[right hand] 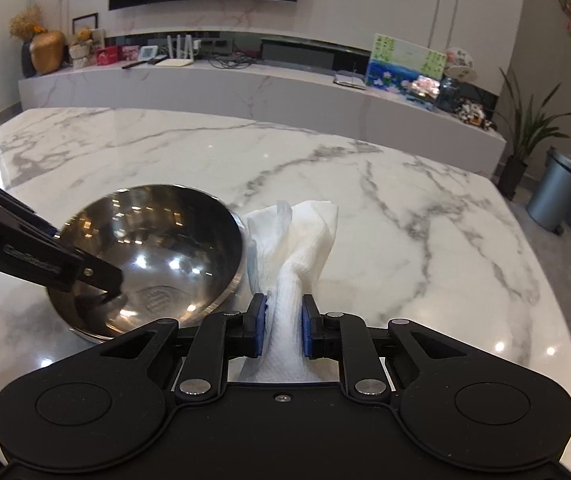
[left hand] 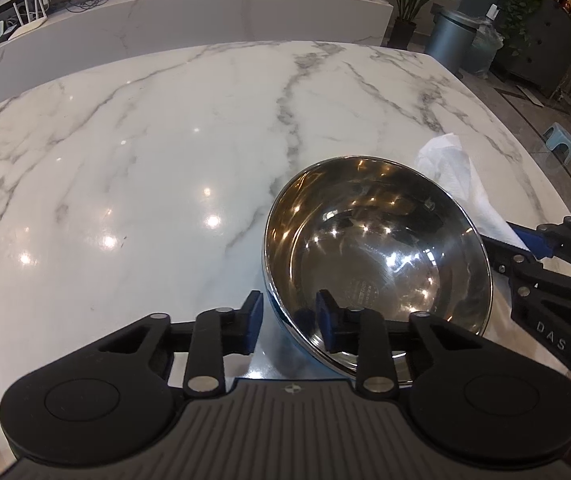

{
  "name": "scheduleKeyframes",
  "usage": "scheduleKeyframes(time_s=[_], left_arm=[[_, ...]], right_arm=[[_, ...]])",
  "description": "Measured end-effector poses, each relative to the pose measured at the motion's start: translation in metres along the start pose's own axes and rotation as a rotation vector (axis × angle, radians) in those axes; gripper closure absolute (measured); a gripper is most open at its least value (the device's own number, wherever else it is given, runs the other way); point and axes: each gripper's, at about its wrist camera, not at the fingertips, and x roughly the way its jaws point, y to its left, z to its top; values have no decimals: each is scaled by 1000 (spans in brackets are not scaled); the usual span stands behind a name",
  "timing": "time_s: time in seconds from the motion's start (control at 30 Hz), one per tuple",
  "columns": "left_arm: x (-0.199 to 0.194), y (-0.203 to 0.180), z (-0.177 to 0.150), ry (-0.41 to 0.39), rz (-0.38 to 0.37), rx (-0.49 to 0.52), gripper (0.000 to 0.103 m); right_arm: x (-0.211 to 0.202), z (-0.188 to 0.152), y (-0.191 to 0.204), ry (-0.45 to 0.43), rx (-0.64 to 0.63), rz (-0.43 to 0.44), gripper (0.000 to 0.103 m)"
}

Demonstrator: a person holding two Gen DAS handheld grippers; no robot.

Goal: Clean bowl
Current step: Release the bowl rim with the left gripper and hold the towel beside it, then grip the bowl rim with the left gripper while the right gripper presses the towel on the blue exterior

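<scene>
My left gripper (left hand: 289, 322) pinches the near rim of the bowl (left hand: 377, 248): one blue pad outside the wall, one inside, rim between them. The bowl is steel, round, so no long axis; it's tipped, mouth facing up and toward my left camera, far rim higher than the gripped side. It sits on the table (left hand: 145, 152) toward the near right part of the surface, well in from the far edge.

My right gripper (right hand: 283, 330) is pressed together on a paper towel (right hand: 297, 248). The towel is bunched at the pads and fans out past them; its long axis runs along my fingers, away from me. The free end is just right of the bowl (right hand: 153, 252), close to its rim; I can't tell if they touch.

Left view only: the bowl's stamped base mark head-on, the rim in my pads, the right gripper (left hand: 525, 256) coming in from the right edge behind the bowl with the towel (left hand: 457, 176) sticking out past the far rim.

Right view only: the towel clamped between blue pads, the left gripper (right hand: 105, 280) reaching in from the left with a finger inside the bowl, and bare marble (right hand: 425, 220) out to the right edge.
</scene>
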Motion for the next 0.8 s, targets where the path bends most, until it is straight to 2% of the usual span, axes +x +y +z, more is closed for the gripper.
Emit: scheduleKeyframes(time_s=[0.4,0.8], left_arm=[[1,-3,2,-7,22,14,83],[2,-2,2,-13,25,21,83]], right_arm=[[-2,5,3,-1,-42,10,87],[16,-10,13,99,-81,53,87]])
